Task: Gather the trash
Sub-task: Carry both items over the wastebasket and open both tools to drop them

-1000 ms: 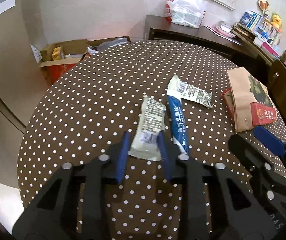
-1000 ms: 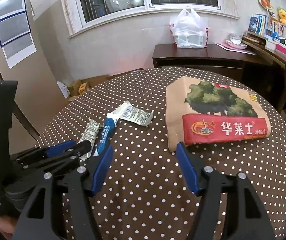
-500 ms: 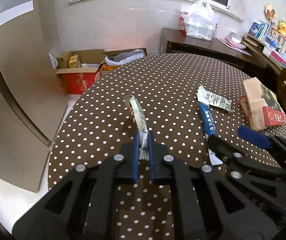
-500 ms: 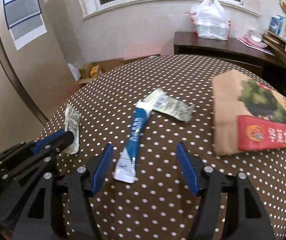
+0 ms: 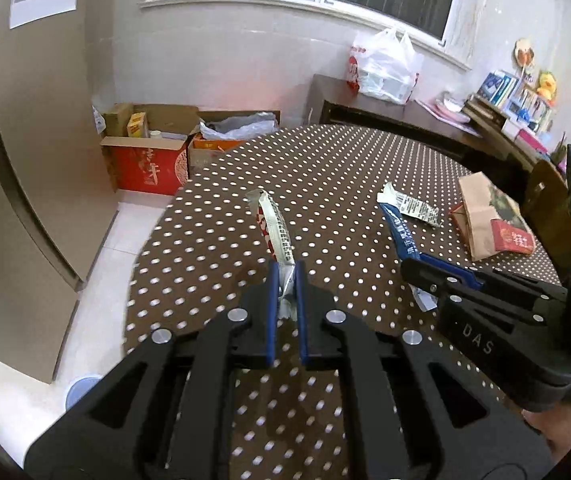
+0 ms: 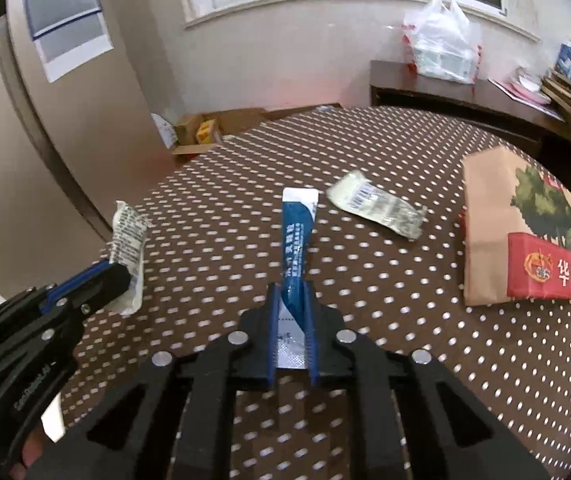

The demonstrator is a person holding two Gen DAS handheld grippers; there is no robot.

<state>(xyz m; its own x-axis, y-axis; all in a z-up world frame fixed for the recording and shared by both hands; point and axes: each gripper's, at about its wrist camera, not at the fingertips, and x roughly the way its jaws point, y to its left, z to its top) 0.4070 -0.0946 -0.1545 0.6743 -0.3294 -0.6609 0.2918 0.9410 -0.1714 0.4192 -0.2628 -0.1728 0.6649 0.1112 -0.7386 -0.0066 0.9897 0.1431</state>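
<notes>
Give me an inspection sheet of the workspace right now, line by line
Surface: round table, brown polka-dot cloth.
Job's things: white wrapper in left gripper; blue wrapper in right gripper; crumpled clear wrapper lying loose.
Clutter: paper bag lying flat.
Grippers: both shut on wrappers.
Cables: nothing seen.
Surroundings: cardboard boxes on floor, plastic bag on sideboard, window.

On the table, a sachet lies left of a wrapper, with a bag rightmost.
</notes>
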